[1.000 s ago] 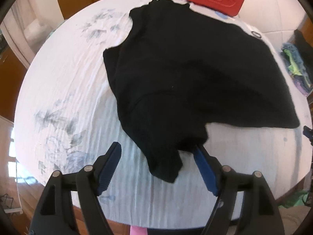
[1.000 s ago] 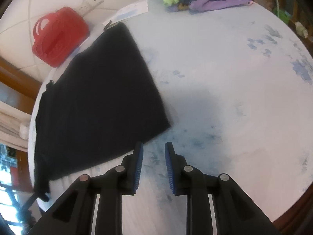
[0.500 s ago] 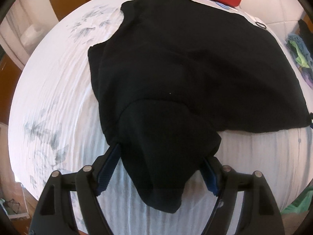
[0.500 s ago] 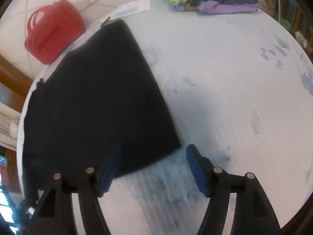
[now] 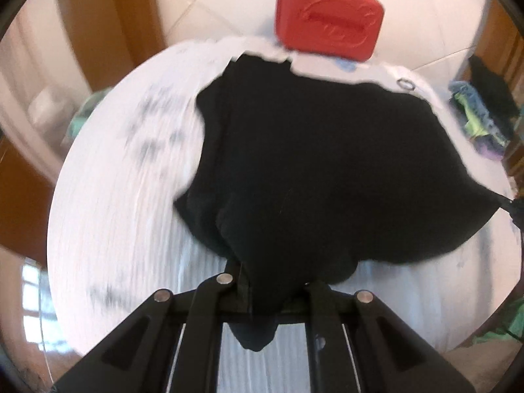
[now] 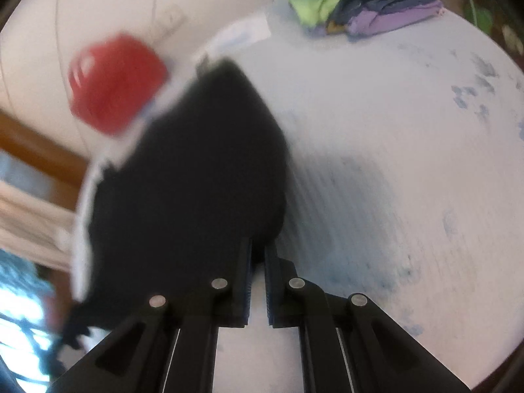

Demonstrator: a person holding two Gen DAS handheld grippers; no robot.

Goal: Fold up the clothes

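Left gripper [image 5: 262, 281]: just clamped on black garment [image 5: 314, 163], pads hidden by cloth
Right gripper [image 6: 257, 262]: just pinched the garment's corner
Garment: spread ahead on table [image 5: 108, 216]
Blurred: red case [image 6: 114, 82]

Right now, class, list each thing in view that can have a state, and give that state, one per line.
Black garment: partly lifted off the table, pinched at two corners.
Left hand-held gripper: shut on the garment's sleeve end.
Right hand-held gripper: shut on the garment's corner.
Red case: closed, at the table's far edge.
Clothes pile: folded, stacked.
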